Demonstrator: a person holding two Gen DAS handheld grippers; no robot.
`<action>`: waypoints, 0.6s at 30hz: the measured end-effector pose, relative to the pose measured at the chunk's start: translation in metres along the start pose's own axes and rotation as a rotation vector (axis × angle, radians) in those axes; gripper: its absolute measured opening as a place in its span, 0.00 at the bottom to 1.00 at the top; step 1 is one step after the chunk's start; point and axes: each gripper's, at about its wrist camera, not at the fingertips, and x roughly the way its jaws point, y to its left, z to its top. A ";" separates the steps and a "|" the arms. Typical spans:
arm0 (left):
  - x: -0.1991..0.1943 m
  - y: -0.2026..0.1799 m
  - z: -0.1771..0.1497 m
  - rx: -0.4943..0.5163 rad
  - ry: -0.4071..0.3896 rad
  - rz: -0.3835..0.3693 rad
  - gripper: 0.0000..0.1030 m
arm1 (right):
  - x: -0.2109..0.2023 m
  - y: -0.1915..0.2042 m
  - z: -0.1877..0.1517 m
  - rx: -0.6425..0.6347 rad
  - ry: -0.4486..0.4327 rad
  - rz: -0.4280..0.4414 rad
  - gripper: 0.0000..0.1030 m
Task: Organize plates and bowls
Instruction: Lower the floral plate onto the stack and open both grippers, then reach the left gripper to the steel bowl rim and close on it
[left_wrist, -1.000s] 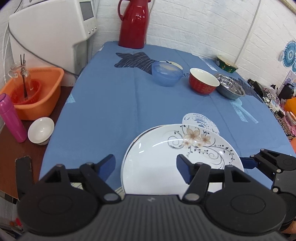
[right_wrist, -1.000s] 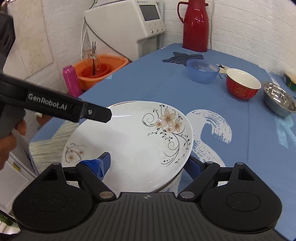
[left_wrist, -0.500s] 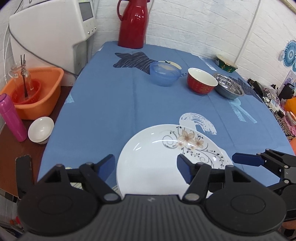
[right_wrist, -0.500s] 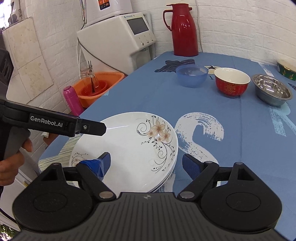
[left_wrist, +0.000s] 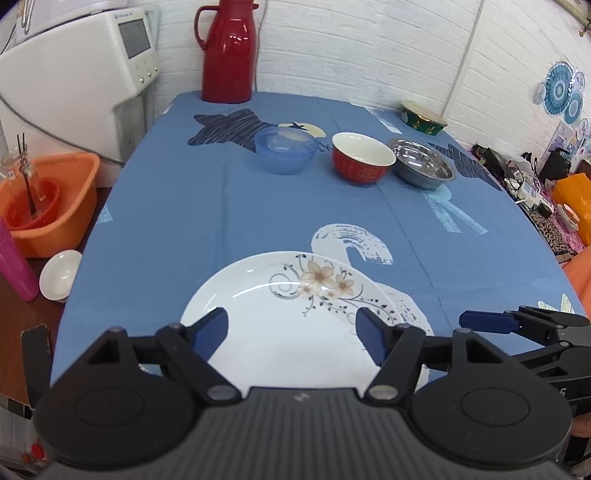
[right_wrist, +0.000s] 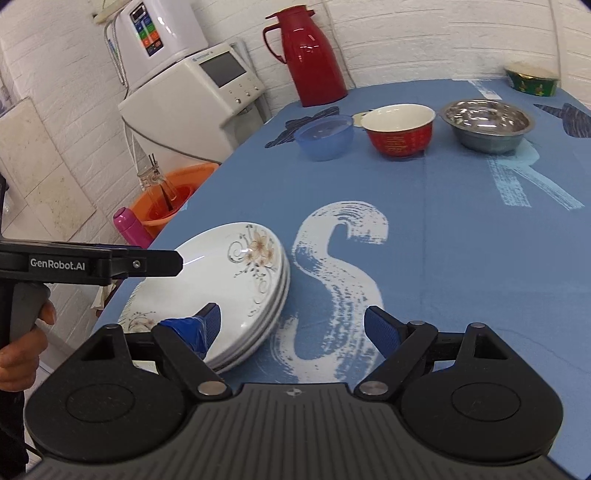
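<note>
A stack of white plates with a flower pattern (left_wrist: 288, 314) lies near the front edge of the blue-clothed table (left_wrist: 166, 221). My left gripper (left_wrist: 291, 326) hovers open over the stack's near side, holding nothing. My right gripper (right_wrist: 291, 326) is open too, with the plate stack (right_wrist: 229, 280) by its left finger and bare cloth between the fingers. Across the far side stand in a row a blue plastic bowl (left_wrist: 286, 149), a red bowl (left_wrist: 362, 157) and a steel bowl (left_wrist: 423, 162). A green bowl (left_wrist: 423, 118) sits behind them by the wall.
A red thermos (left_wrist: 227, 51) stands at the table's far end beside a white machine (left_wrist: 74, 74). Left of the table are an orange basin (left_wrist: 48, 206), a pink bottle (left_wrist: 14, 266) and a small white bowl (left_wrist: 59, 275). A hand (right_wrist: 22, 354) holds the left gripper's handle.
Both grippers have drawn back from the plates. The right gripper has swung to the right, so the stack now lies at its left finger. The top plate sits lower, flat on the stack.
</note>
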 end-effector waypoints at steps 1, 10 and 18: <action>0.002 -0.006 0.002 0.010 0.004 -0.002 0.67 | -0.004 -0.008 -0.001 0.020 -0.003 -0.008 0.70; 0.037 -0.083 0.026 0.105 0.061 -0.026 0.69 | -0.025 -0.091 -0.006 0.212 0.020 -0.051 0.70; 0.110 -0.158 0.082 -0.031 0.122 -0.198 0.69 | -0.038 -0.171 0.049 0.259 -0.073 -0.132 0.70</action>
